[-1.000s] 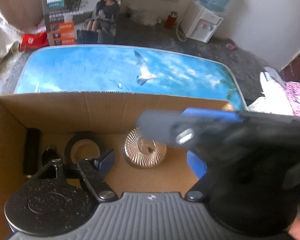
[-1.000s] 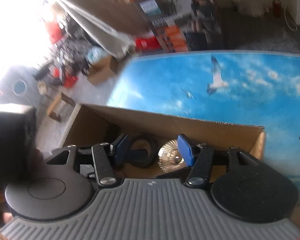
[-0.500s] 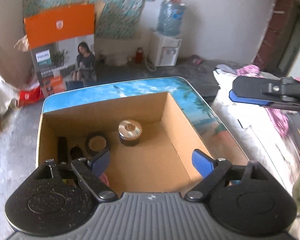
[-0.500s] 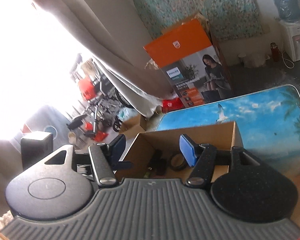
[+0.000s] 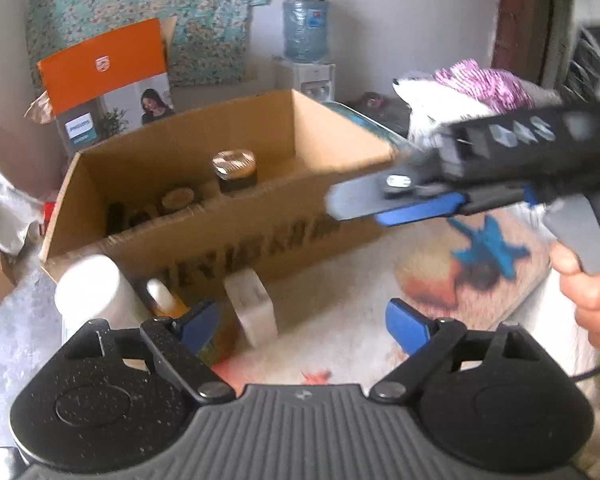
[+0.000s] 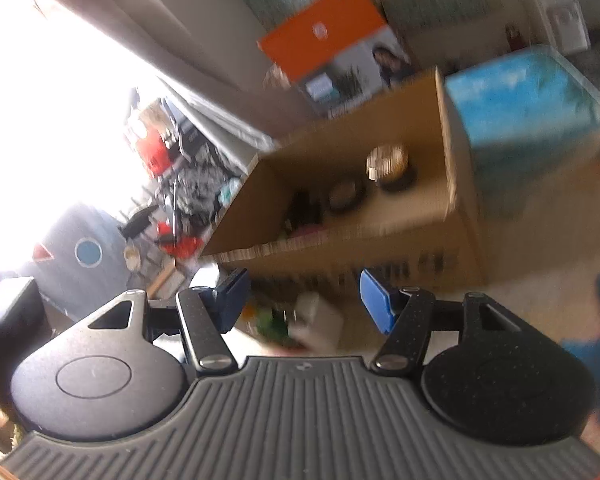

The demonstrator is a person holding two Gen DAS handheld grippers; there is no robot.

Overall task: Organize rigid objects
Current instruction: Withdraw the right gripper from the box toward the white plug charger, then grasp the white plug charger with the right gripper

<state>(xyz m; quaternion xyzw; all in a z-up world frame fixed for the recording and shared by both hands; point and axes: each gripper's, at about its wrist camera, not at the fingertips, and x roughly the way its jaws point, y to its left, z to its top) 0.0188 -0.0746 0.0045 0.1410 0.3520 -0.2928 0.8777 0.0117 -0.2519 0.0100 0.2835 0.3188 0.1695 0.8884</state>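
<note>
Both tongs empty: left gripper (image 5: 300, 326) spread wide, right gripper (image 6: 300, 300) part open, nothing between jaws. Left to right before cardboard box (image 5: 236, 236): white cylinder (image 5: 90, 290), small bottle (image 5: 162, 294), white block (image 5: 252, 306), all loose. Step: fetching next item. Next: centre over one, descend, clamp.

Both grippers (image 5: 304, 326) (image 6: 304, 300) back from box (image 5: 220, 236)

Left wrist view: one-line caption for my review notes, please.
Open, empty left gripper faces white containers lined before a cardboard box holding a gold-lidded jar; right gripper crosses above.
</note>
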